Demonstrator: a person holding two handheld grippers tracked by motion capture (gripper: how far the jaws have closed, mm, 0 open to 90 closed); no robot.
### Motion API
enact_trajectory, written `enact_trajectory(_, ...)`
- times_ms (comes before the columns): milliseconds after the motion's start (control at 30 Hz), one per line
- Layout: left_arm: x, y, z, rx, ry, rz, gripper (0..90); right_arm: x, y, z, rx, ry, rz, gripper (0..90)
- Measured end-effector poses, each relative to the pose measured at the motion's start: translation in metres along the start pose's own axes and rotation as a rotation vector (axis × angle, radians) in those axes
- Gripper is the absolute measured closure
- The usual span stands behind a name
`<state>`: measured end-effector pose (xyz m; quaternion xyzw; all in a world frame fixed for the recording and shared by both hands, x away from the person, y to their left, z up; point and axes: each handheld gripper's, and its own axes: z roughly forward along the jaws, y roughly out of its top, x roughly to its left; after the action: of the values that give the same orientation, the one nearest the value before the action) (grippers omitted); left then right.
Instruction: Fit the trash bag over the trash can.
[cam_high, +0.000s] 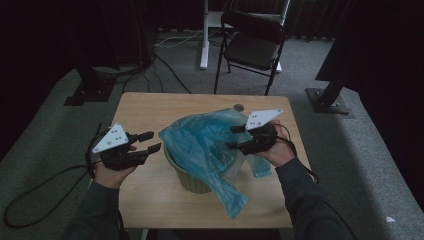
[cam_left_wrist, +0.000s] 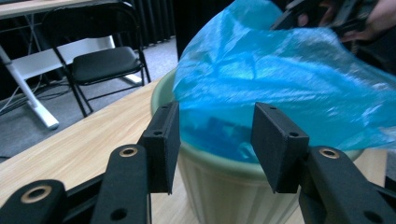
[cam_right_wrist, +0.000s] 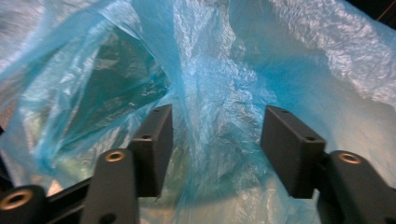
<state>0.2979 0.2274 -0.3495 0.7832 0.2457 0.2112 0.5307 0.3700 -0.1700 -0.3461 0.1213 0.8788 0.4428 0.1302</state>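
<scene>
- Two grippers are held at the mid-height of the high view, the left gripper at centre left and the right gripper just right of centre, each carried by a hand rising from the bottom edge.
- In the left gripper view, the black jaws of the left gripper are seen standing apart at the bottom of the frame, with nothing pressed between them; the rim of the pale green bin is framed in the gap just beyond.
- In the right gripper view, the jaws of the right gripper are likewise parted at the bottom of the frame; crinkled film of the blue plastic bag lies in the gap, but the pads are not seen pressing on it.
- The bin is placed at the centre of the high view, on the wooden table, between the two grippers.
- The bag is draped over the bin's mouth, with one tail hanging down towards the lower centre of the frame and a bulge rising at its upper right, touched by the right gripper.
- In the left gripper view, the bag is seen filling the upper right above the bin's rim.
- Farther back, at the top centre of the high view, a black folding chair is set on the grey carpet beyond the table.
</scene>
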Motion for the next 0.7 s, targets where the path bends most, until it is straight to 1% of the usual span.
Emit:
enact_trajectory(100, -0.004, 0.005, 0.003, -0.006, -0.019, 0.012, 51.2, -0.001, 0.002, 0.003, 0.009, -0.006, -0.001, 61.7)
enact_trajectory(167, -0.008, 0.008, 0.006, -0.008, -0.030, 0.024, 50.5, -0.002, 0.003, 0.004, 0.003, -0.004, 0.001, 70.5)
enact_trajectory(267, -0.014, 0.013, 0.011, -0.010, -0.049, 0.040, 49.8, -0.003, 0.005, 0.006, 0.006, -0.010, 0.003, 78.5)
enact_trajectory(433, -0.020, 0.022, 0.020, -0.010, -0.079, 0.064, 48.1, -0.002, 0.009, 0.007, 0.012, -0.019, -0.001, 86.1)
enact_trajectory(533, -0.024, 0.025, 0.026, -0.002, -0.099, 0.084, 46.5, -0.002, 0.011, 0.007, 0.010, -0.024, 0.004, 88.1)
enact_trajectory(700, -0.031, 0.027, 0.035, 0.011, -0.129, 0.104, 45.1, -0.004, 0.014, 0.009, 0.012, -0.045, 0.019, 89.7)
